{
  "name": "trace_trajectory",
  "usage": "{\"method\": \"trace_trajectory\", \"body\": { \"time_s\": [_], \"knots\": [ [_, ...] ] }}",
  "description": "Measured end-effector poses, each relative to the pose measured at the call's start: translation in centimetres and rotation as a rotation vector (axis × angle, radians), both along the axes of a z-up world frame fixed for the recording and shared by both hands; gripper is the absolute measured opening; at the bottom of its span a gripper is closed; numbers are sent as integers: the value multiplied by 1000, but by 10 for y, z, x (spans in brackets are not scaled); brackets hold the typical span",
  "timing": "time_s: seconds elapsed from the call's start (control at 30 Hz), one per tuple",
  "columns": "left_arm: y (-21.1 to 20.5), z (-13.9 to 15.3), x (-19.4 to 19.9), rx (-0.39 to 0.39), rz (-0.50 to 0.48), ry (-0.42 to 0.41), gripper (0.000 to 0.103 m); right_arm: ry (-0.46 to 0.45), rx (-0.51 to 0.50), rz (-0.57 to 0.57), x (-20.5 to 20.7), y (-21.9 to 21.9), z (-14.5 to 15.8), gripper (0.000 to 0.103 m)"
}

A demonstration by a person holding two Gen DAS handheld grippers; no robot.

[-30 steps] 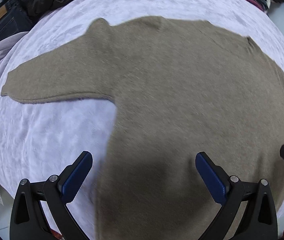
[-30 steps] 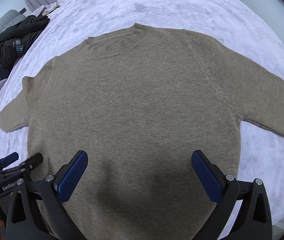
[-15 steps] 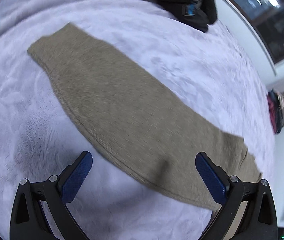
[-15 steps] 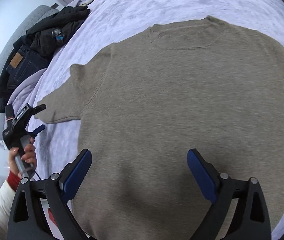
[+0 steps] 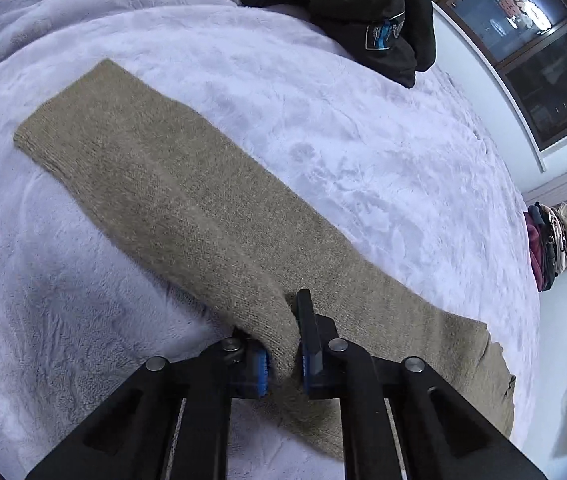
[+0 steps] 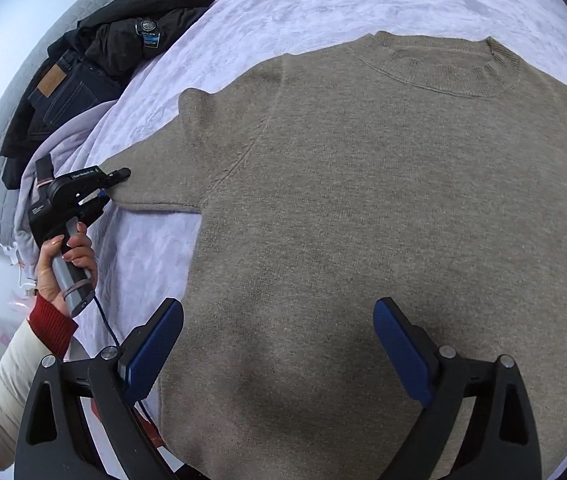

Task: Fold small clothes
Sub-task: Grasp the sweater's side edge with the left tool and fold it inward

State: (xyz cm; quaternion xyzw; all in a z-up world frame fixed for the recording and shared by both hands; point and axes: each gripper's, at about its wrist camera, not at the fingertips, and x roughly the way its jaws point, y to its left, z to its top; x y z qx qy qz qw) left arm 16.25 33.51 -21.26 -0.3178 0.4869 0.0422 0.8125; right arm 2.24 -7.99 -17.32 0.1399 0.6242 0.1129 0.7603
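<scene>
Lavender bedding (image 6: 295, 4) carried a flat tan sweater (image 6: 383, 208). Near, the right gripper (image 6: 279, 344) hovered wide open above its hem. Left, the left gripper (image 5: 283, 356) pinched its sleeve (image 5: 171, 192). Far left lay dark clothes (image 6: 95, 56).

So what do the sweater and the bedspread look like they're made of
Sweater: looks like a soft matte taupe knit, possibly wool; fine stitches and a ribbed collar show. Bedspread: seems a plush lilac fleece, its nap crushed into shiny swirls.
</scene>
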Motion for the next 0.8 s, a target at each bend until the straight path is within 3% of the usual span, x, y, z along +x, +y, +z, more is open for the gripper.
{"method": "trace_trajectory", "body": {
  "time_s": [0.2,0.33,0.43,0.6,0.7,0.8],
  "knots": [
    [-47,69,-8,70,-108,-161,12,-16,33,-31,-4,-15,1,95],
    [-119,116,-6,88,-277,-272,12,-28,42,-71,-7,-33,5,95],
    [-191,131,-5,81,-431,-309,12,-51,35,-109,-10,-54,14,95],
    [-320,104,-12,118,-662,-244,13,-72,16,-214,-21,-104,22,95],
    [-383,65,-23,280,-756,-140,13,-61,9,-281,-29,-134,20,95],
    [-409,34,-36,403,-795,-39,13,-40,-8,-332,-37,-160,14,95]
  ]
}}
